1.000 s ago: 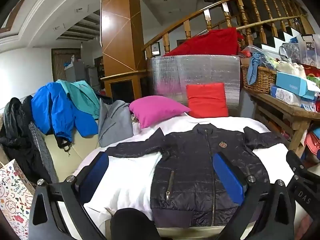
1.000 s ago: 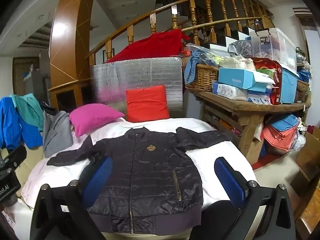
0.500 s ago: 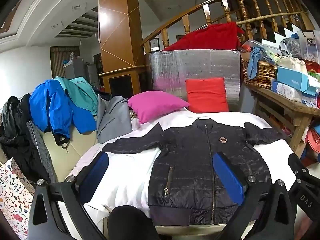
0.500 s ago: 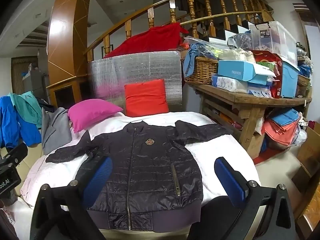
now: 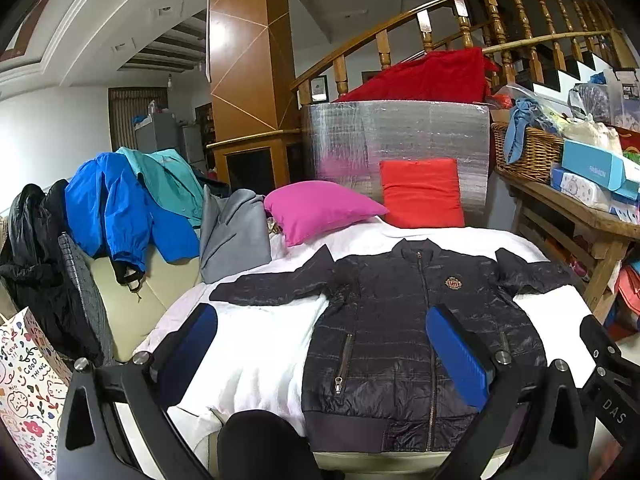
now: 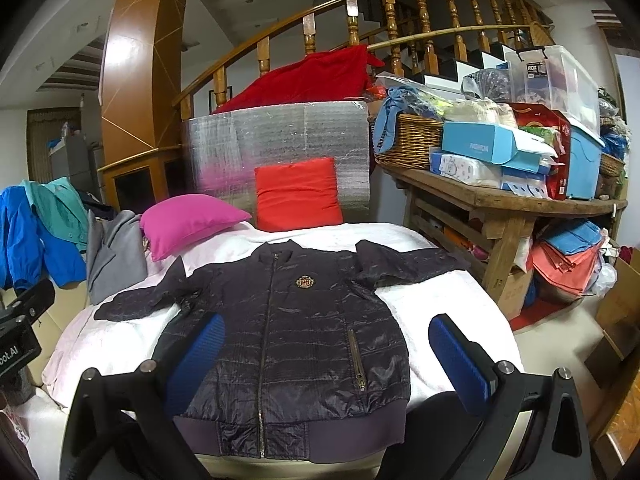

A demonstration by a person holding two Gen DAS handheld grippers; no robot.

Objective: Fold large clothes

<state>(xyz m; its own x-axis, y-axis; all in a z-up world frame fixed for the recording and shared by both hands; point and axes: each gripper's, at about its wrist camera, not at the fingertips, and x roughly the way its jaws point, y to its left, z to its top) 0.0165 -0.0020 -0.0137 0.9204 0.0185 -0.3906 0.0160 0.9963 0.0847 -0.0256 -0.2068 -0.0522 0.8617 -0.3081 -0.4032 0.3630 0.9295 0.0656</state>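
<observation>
Jaws spread wide on both grippers — empty, above the jacket (image 5: 400, 320).

Curved wooden stair railing (image 6: 400, 12), orange-brown pillar (image 5: 248, 60), cluttered wooden bench (image 6: 500, 200), white walls (image 5: 48, 132)

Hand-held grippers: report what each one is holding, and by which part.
Nothing is held. The left hand-held gripper and the right hand-held gripper are both open above the dark jacket, which lies flat and unfolded on the white cover.
</observation>
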